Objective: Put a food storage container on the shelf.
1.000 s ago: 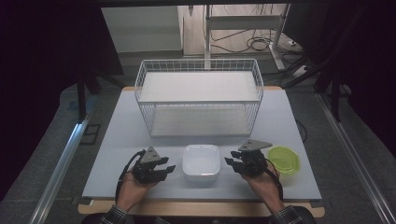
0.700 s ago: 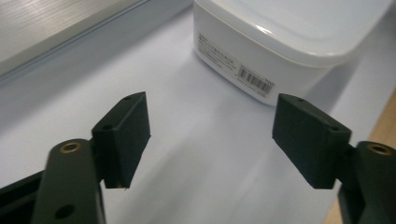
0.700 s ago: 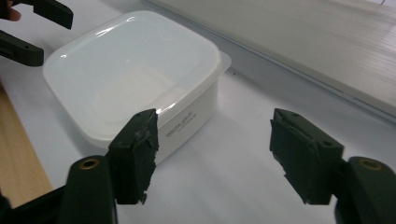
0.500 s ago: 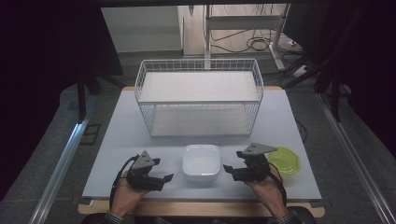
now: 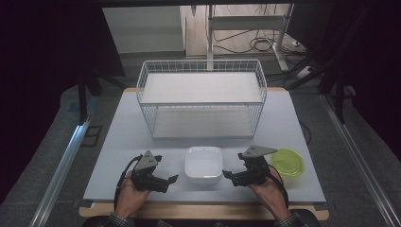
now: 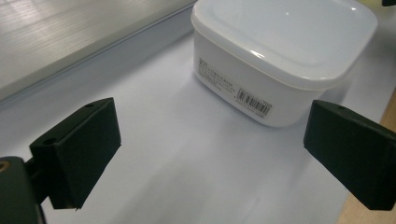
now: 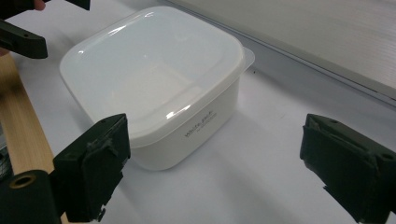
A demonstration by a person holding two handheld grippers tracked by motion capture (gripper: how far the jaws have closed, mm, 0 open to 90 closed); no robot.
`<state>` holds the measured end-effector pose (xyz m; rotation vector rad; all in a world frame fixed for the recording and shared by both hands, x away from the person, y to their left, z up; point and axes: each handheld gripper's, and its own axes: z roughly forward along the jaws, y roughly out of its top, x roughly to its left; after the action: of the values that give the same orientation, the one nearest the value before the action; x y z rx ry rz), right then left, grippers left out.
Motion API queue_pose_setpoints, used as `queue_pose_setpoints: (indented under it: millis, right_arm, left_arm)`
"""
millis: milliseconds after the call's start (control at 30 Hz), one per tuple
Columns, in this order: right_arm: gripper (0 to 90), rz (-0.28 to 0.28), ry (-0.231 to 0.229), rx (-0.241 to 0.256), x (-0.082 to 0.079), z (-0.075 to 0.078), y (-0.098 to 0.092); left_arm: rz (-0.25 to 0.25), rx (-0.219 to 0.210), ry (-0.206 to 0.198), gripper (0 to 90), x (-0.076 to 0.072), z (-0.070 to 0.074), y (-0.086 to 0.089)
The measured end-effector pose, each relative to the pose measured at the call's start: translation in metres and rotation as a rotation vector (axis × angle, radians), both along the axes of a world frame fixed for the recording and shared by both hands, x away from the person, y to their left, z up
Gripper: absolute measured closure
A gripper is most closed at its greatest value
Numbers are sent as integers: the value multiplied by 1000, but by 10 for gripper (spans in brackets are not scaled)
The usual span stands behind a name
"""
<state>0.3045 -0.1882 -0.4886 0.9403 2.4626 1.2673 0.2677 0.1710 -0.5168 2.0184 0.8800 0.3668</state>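
Evidently both grippers, left gripper (image 5: 166,181) and right gripper (image 5: 230,175), flank the lower-centre white container (image 5: 204,164) with jaws spread wide, ready to grasp it.

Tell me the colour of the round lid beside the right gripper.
Translucent yellow-green lid, clearest in the high view.

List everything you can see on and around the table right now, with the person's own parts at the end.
Lidded container: one, white, near table edge, between the two claws.
Round lid: one, yellow-green, on the table just right of the right claw.
Wire basket: one, white, at the far middle of the table.
Table: one, pale grey top.
Left claw: one, black, open, left of the container.
Right claw: one, black, open, right of the container.
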Motion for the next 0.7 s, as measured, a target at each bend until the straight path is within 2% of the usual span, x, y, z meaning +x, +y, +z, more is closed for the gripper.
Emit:
queue_pose_setpoints:
  millis: [67,133,267,333,433,600,700]
  right_arm:
    - [85,6,5,-2,1,1,2]
    - [79,6,-5,-3,1,2,5]
    - [25,6,0,-1,1,4,10]
    - [19,1,30,-2,3,3,13]
    - [20,4,72,12,7,2,17]
    - [88,7,95,1,12,6,23]
    - [123,16,115,5,17,5,26]
  left_arm:
    - [-3,10,8,29,2,4,-3]
    - [-7,0,18,33,5,9,-7]
    - [-8,1,28,42,11,16,-13]
    - [-21,-25,32,42,15,19,-15]
    - [-37,-68,59,66,21,22,-20]
    - [-68,-96,89,102,29,20,-27]
    - [-85,-88,98,110,33,17,-32]
